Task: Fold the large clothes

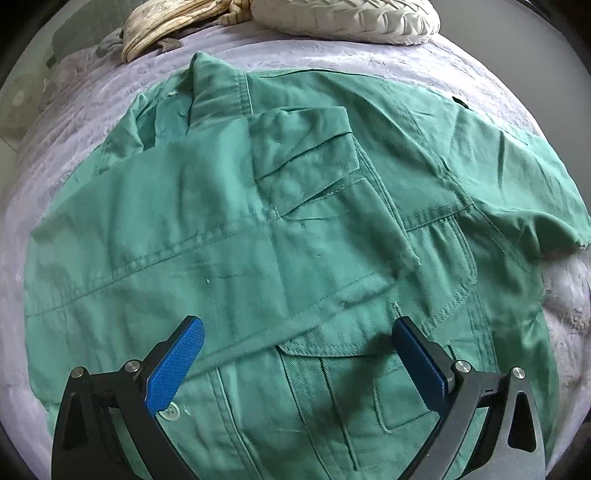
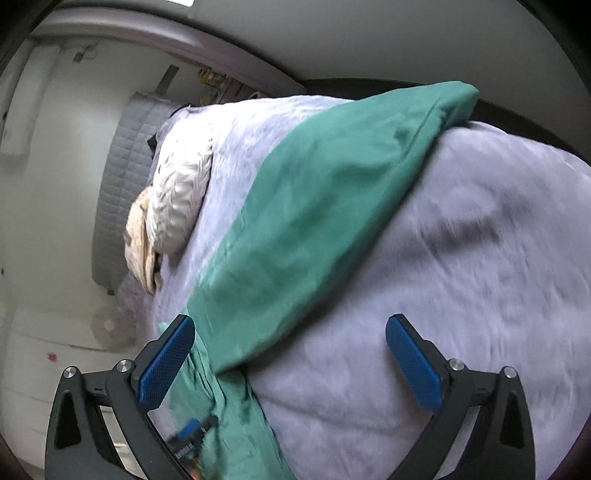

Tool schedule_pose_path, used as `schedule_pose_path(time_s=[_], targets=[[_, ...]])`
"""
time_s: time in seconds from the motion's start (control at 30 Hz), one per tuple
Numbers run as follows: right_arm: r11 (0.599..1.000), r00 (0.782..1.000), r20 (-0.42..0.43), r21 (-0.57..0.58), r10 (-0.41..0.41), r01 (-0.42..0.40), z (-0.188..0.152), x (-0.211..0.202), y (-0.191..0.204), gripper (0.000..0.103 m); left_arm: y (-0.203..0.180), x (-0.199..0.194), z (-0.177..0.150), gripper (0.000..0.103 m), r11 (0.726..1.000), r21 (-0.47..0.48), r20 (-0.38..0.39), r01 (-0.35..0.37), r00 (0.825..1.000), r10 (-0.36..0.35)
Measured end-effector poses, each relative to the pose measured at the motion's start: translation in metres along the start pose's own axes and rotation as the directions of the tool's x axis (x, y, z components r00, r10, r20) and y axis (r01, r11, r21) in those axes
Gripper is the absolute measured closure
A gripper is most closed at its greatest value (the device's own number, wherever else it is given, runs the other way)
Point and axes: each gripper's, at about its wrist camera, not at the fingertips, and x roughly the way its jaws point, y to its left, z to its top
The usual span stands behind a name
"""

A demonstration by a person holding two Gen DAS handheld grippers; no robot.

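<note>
A large green jacket (image 1: 258, 221) lies spread face up on a lilac bed cover (image 1: 406, 59). One sleeve (image 1: 166, 229) is folded across its chest, with the cuff (image 1: 306, 147) near the collar. My left gripper (image 1: 298, 326) hovers open above the lower front, near a chest pocket, with nothing between its blue pads. In the right wrist view the other green sleeve (image 2: 314, 203) lies stretched out over the bed cover (image 2: 480, 240). My right gripper (image 2: 290, 323) is wide open just beyond the near end of that sleeve. It holds nothing.
A cream quilted bundle (image 1: 351, 18) and a beige striped cloth (image 1: 159, 26) lie at the head of the bed. The right wrist view shows the bundle (image 2: 177, 199) in front of a grey padded headboard (image 2: 122, 166). The floor lies to the left, past the bed edge.
</note>
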Motion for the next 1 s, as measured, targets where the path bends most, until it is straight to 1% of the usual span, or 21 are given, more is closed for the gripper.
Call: schedule_pose_path(time_s=[0.1,0.2,0.33,0.5,0.57,0.63,0.7,0.73,0.77,0.8,0.83,0.87,0.93,1.0], targets=[[0.996,0.998,0.018,0.074,0.056,-0.057,0.019,0.006,-0.010,0.000,-0.002,-0.003,0.000,0.001,1.000,-0.011,0.003,0.006,1.000,-0.006],[0.987,0.995,0.038,0.130,0.092,-0.096,0.035,0.014,-0.017,0.000,-0.004,-0.007,0.001,0.001,1.000,-0.020,0.004,0.014,1.000,-0.014],[0.976,0.990,0.067,0.169,0.128,-0.137,0.057,0.024,-0.021,0.000,-0.004,-0.013,0.001,0.001,0.999,-0.036,0.012,0.026,1.000,-0.026],[0.963,0.986,0.104,0.221,0.132,-0.152,0.077,0.035,-0.024,0.000,-0.001,-0.015,0.002,0.001,0.998,-0.049,0.007,0.040,0.999,-0.040],[0.956,0.986,0.107,0.249,0.129,-0.152,0.080,0.038,-0.026,0.000,0.004,-0.017,0.001,0.001,0.997,-0.057,0.011,0.046,0.999,-0.046],[0.957,0.988,0.096,0.251,0.123,-0.144,0.082,0.040,-0.024,0.000,0.006,-0.021,-0.001,0.001,0.996,-0.067,0.012,0.056,0.998,-0.055],[0.959,0.990,0.087,0.251,0.113,-0.131,0.083,0.041,-0.023,0.002,0.014,-0.020,0.000,0.001,0.995,-0.077,0.010,0.061,0.998,-0.060],[0.958,0.990,0.085,0.256,0.110,-0.128,0.083,0.040,-0.023,0.010,0.019,-0.020,0.000,0.001,0.995,-0.080,0.010,0.062,0.998,-0.061],[0.958,0.992,0.081,0.262,0.100,-0.118,0.083,0.040,-0.023,0.036,0.022,-0.021,-0.001,0.001,0.994,-0.086,0.010,0.064,0.998,-0.063],[0.959,0.994,0.072,0.265,0.088,-0.104,0.083,0.041,-0.023,0.053,0.029,-0.020,-0.001,0.001,0.994,-0.090,0.011,0.066,0.998,-0.065],[0.960,0.995,0.064,0.266,0.077,-0.092,0.083,0.042,-0.022,0.087,0.033,-0.022,-0.002,0.001,0.993,-0.096,0.013,0.068,0.998,-0.067],[0.962,0.996,0.066,0.263,0.063,-0.078,0.082,0.042,-0.021,0.097,0.037,-0.023,-0.003,0.001,0.993,-0.100,0.016,0.069,0.998,-0.068],[0.970,0.994,0.086,0.228,0.061,-0.080,0.078,0.040,-0.008,0.097,0.044,-0.027,-0.005,0.001,0.992,-0.108,0.026,0.069,0.997,-0.067],[0.984,0.994,0.084,0.158,0.070,-0.083,0.073,0.040,0.015,0.097,0.054,-0.031,-0.008,0.001,0.991,-0.117,0.038,0.066,0.997,-0.062]])
